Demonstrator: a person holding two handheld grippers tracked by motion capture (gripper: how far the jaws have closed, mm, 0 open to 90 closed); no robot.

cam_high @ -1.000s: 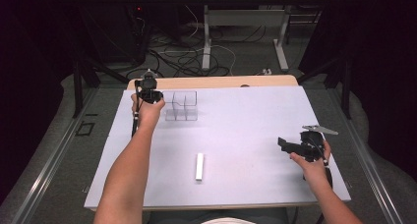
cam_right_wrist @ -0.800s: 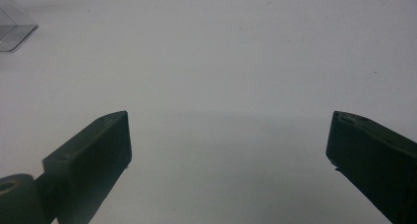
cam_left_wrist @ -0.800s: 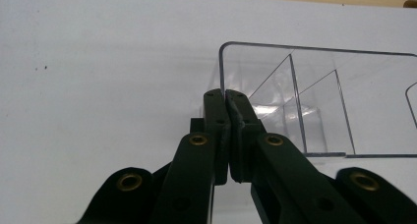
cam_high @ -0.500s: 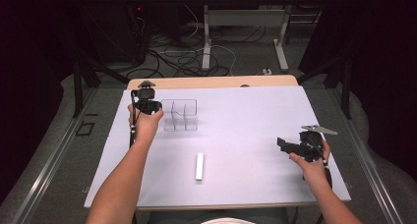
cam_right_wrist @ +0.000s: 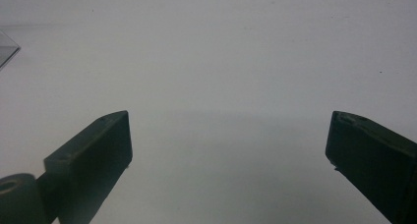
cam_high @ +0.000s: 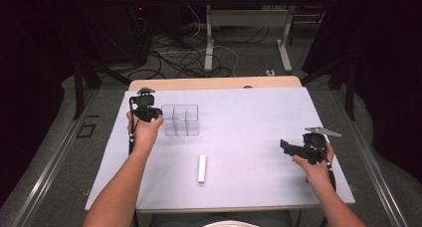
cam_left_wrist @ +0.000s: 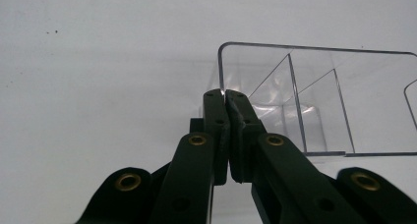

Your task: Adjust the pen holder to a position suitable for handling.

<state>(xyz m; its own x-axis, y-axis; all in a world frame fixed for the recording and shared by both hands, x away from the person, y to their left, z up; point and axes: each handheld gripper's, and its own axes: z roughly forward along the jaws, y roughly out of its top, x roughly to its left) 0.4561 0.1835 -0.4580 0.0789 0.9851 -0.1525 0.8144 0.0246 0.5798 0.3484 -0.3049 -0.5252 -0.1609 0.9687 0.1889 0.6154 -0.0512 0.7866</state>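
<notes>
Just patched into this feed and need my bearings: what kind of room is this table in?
Probably a lab or recording studio, not a home. Dark curtains hang around the white table, loose cables snake over the grey floor, and another desk's metal legs stand behind.

The table carries a smooth, matt, pale sheet, with a bare wood strip along its far edge. The organizer is clear, glossy hard plastic with thin divider walls. The left gripper has matt black plastic arms fitted with brass-coloured metal rivets. The right gripper has matt black pads. The white bar looks smooth and matt.
</notes>
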